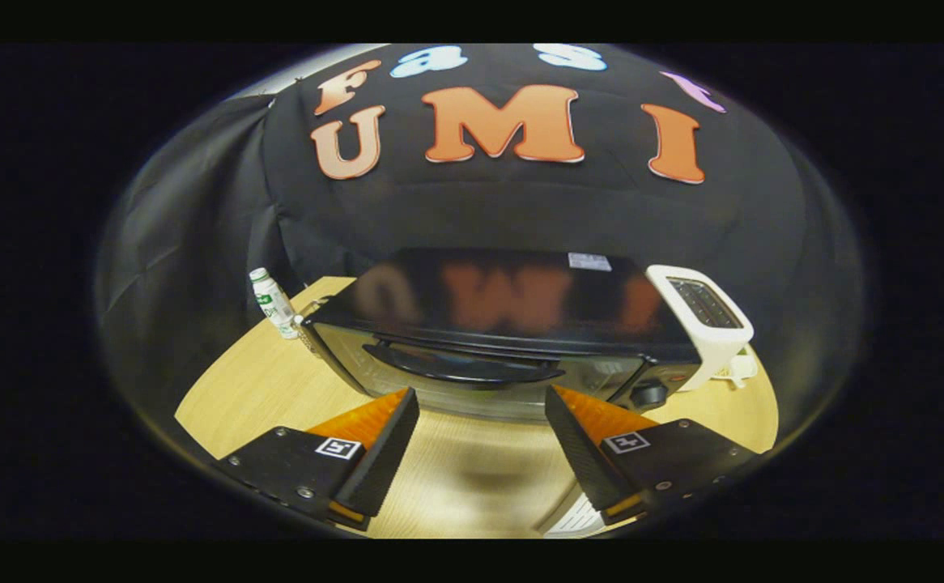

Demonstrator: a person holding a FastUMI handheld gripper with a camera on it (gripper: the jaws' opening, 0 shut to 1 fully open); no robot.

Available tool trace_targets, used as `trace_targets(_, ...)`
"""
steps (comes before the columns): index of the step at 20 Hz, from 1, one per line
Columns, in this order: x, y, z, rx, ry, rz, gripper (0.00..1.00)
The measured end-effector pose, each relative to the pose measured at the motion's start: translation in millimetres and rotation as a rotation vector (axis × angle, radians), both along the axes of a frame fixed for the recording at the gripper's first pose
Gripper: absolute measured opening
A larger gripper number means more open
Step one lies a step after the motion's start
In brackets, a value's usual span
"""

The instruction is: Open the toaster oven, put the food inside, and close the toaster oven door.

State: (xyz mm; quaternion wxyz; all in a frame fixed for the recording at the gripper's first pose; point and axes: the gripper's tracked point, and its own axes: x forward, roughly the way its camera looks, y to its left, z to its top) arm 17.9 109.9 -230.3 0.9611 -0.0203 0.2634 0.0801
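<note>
Black toaster oven (504,332), door closed, sits just ahead of tool (482,398), fingers spread, nothing gripped.

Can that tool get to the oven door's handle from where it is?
Probably yes. The tool is open, and the handle of the closed toaster oven lies just ahead of its fingers, with only bare table between them.
</note>
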Motion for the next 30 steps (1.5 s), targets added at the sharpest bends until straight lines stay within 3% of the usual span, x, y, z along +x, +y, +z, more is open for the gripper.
trace_targets(14, -12, -35, 213, 0.036, -0.471, -0.007, 0.97)
trace_targets(23, -26, -48, 301, 0.065, -0.630, -0.055, 0.97)
trace_targets(30, -37, -53, 340, 0.092, -0.701, -0.067, 0.97)
